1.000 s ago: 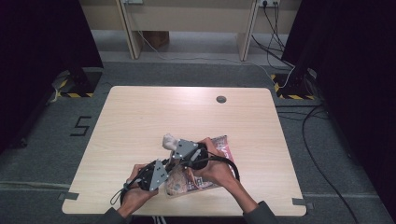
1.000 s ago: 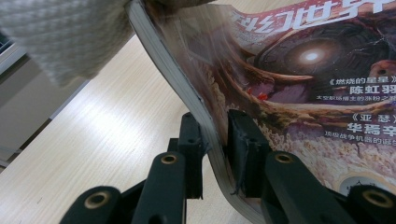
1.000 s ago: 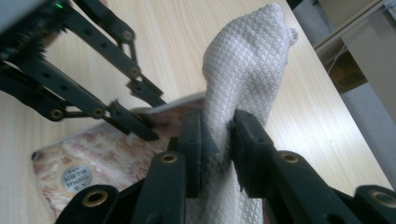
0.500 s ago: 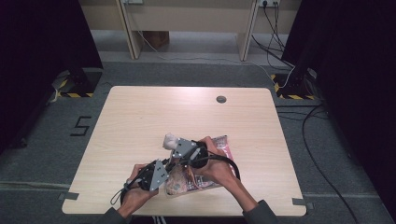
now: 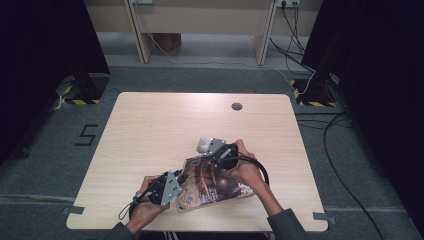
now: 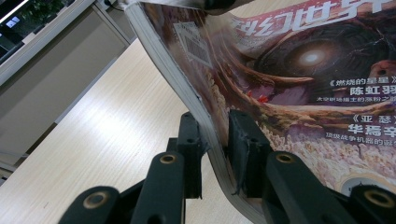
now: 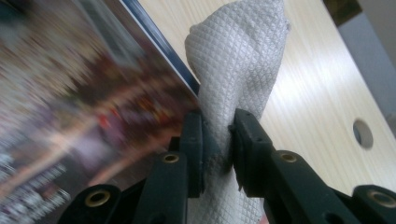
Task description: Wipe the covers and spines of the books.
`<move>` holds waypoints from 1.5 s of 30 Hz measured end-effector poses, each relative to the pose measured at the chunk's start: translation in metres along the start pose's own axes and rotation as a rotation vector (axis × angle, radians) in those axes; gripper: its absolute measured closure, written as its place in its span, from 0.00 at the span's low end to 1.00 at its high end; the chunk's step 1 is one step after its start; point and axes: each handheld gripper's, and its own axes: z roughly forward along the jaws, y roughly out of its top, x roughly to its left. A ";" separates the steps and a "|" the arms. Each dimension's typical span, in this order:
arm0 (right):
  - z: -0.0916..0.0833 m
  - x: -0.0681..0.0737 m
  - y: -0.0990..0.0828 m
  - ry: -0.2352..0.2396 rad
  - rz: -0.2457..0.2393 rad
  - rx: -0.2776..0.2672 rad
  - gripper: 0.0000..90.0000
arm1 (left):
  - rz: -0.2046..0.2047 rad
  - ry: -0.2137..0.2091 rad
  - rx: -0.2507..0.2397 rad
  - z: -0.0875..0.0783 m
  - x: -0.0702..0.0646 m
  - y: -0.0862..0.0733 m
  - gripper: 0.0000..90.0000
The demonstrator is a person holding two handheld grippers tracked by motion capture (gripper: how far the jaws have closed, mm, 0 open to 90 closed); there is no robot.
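Magazine lies at the near edge of the counter, cover up, its left edge lifted and curled; left tool clamps that raised edge, pages pinched between its jaws; white quilted cloth sits at the magazine's far corner, touching it; right tool grips the cloth's lower fold, jaws narrow; round hole in the counter well beyond.
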 end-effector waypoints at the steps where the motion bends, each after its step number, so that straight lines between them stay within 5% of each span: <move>1: 0.002 -0.003 -0.004 -0.006 0.006 0.023 0.84 | 0.005 0.000 -0.001 0.000 0.000 0.000 0.84; 23: 0.056 -0.072 -0.071 -0.023 0.126 0.314 0.85 | 0.020 0.006 -0.022 -0.004 -0.001 0.003 0.84; 31: 0.050 -0.085 -0.083 -0.055 0.161 0.377 0.86 | 0.007 0.005 -0.027 -0.005 0.001 0.003 0.84; 45: 0.003 -0.087 -0.122 -0.080 0.262 0.270 0.86 | -0.009 0.009 -0.024 -0.004 0.001 0.002 0.84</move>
